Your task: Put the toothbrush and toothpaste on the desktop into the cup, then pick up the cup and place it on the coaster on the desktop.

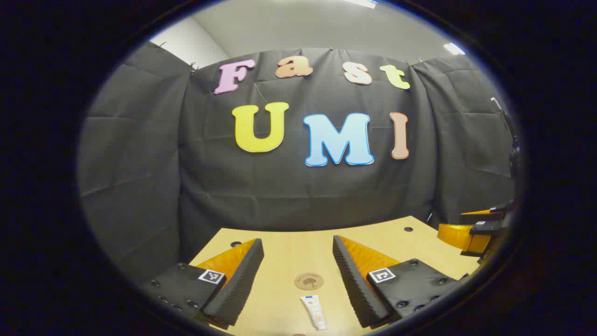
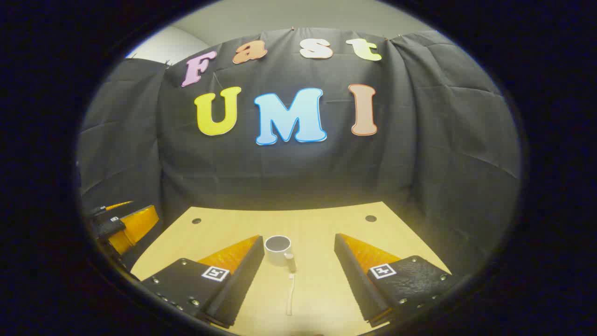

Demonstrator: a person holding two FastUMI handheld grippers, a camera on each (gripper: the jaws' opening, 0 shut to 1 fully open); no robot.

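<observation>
In the left gripper view, the left hand-held gripper [image 1: 297,249] hangs above the pale wooden surface [image 1: 289,256] with its two fingers spread wide and nothing between them. Framed in that gap lie the round coaster [image 1: 308,281] and, nearer the camera, the toothpaste [image 1: 314,311], a small white tube lying flat with its length running roughly toward the coaster. The two are close but apart. At the far right edge of this view the other hand-held gripper shows partly, off to the side of the surface.

In the right gripper view, the right hand-held gripper [image 2: 298,249] also has its fingers wide apart and empty above the same surface. Here the gap frames the cup [image 2: 278,250], which stands upright with its mouth open upward and its handle turned toward the camera and a little right. The toothbrush [image 2: 290,295] lies flat just in front of the cup, its head end toward the cup's handle, whether touching it I cannot tell. At the left edge the left hand-held gripper appears partly.
</observation>
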